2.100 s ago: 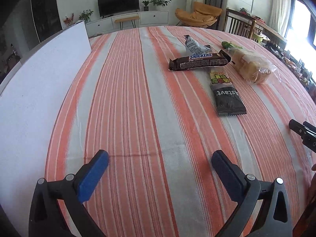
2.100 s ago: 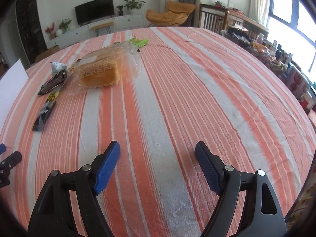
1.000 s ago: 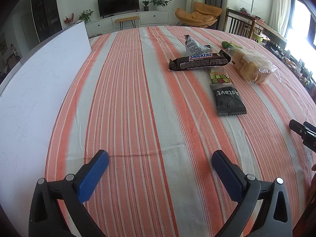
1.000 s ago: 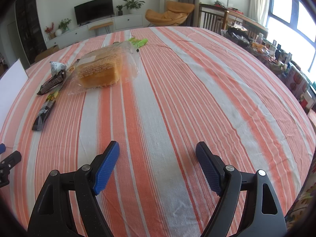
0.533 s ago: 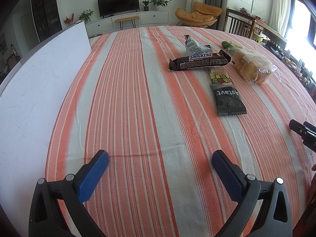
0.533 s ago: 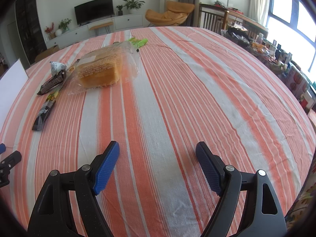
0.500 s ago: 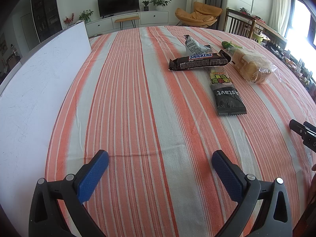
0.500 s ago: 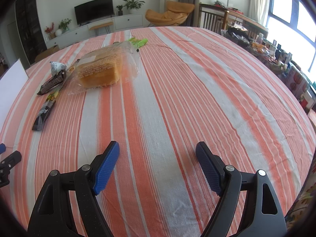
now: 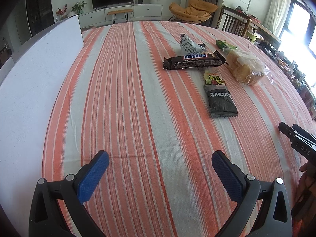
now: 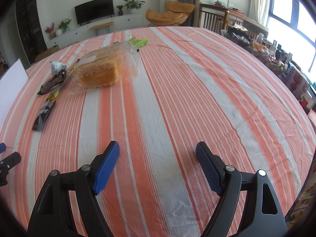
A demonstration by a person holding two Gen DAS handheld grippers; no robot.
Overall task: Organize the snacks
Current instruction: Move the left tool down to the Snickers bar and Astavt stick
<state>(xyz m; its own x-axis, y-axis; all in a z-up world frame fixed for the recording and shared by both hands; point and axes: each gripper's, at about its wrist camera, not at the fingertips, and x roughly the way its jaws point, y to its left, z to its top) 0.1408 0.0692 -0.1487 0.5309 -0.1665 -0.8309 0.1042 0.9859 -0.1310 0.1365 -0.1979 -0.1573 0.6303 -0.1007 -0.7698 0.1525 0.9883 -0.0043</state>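
The left gripper (image 9: 160, 169) points down at a table with a striped orange and grey cloth (image 9: 122, 106). Its two blue pads (image 9: 92, 179) are spread wide apart, and only cloth lies between them. To the left of this gripper stands a big white board (image 9: 31, 90). Far ahead of it and a bit to the right lie the snacks, all close together. A Snickers bar (image 9: 194, 61) lies sideways. A small grey packet (image 9: 188, 45) sits just behind the bar and seems to touch it. A long dark wafer pack (image 9: 219, 94) points toward the gripper, with its far end up against the bar. Right of these is a bag of bread (image 9: 244, 69) in clear plastic. A green packet (image 9: 225, 44) peeks out behind the bread.

The right gripper (image 10: 157, 163) also points down at the cloth. Its blue pads (image 10: 106, 167) are spread wide too, with nothing held. The snacks are far ahead of it and off to its left. The bread bag is the nearest one to its middle line. The dark wafer pack is the closest snack to this gripper. Part of the left gripper shows at its far left edge.
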